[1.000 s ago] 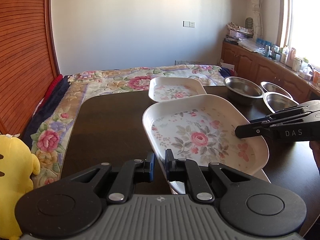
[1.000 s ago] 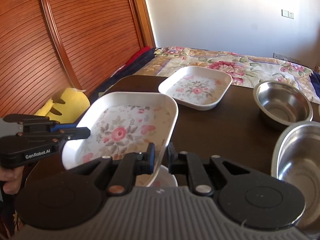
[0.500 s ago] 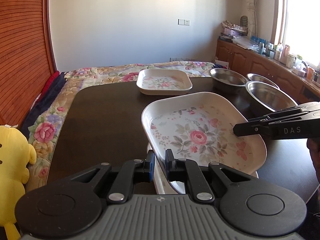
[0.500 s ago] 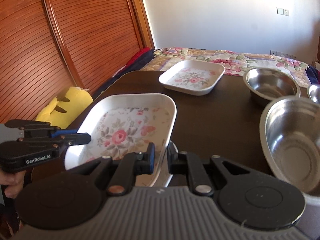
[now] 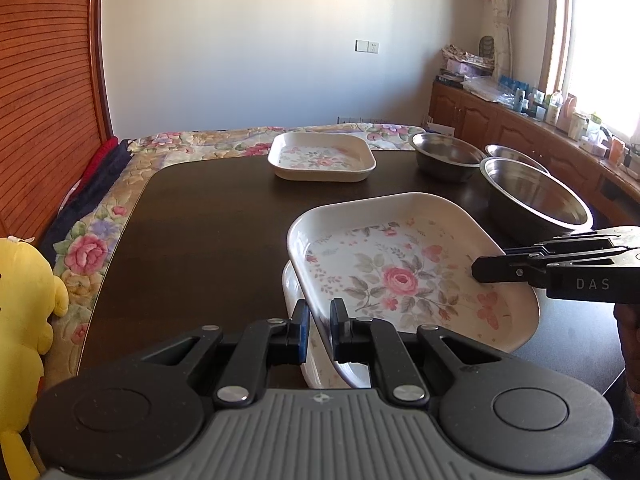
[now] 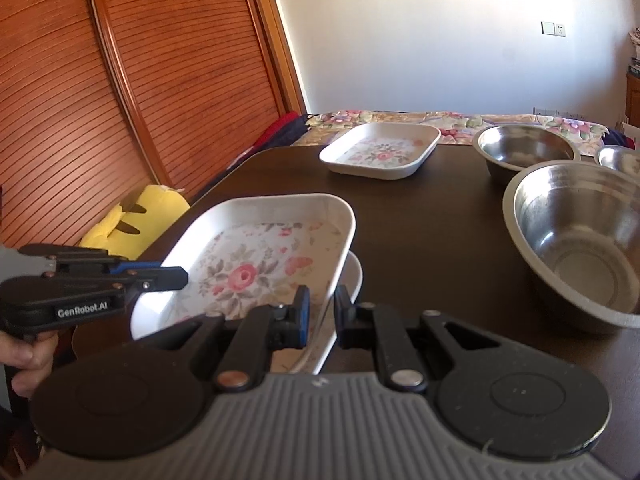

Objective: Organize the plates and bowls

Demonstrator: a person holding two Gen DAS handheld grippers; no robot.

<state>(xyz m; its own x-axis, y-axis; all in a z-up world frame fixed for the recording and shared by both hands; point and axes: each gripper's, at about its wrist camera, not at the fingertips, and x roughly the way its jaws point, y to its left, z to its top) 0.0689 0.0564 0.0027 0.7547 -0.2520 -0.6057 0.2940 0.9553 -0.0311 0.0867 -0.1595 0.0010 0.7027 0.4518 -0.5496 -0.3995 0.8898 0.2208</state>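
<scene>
Lowered floral plate (image 5: 400, 276) nears steel bowl (image 5: 536, 200).

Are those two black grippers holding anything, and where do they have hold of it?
Yes. Both hold one floral plate. The left gripper pinches its near rim, and the right gripper pinches the rim on the opposite side, above another plate on the table.

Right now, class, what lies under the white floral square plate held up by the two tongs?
Another white plate sits on the dark table directly below the held floral plate. Only its edge shows; its pattern and any further plates beneath are covered.
</scene>
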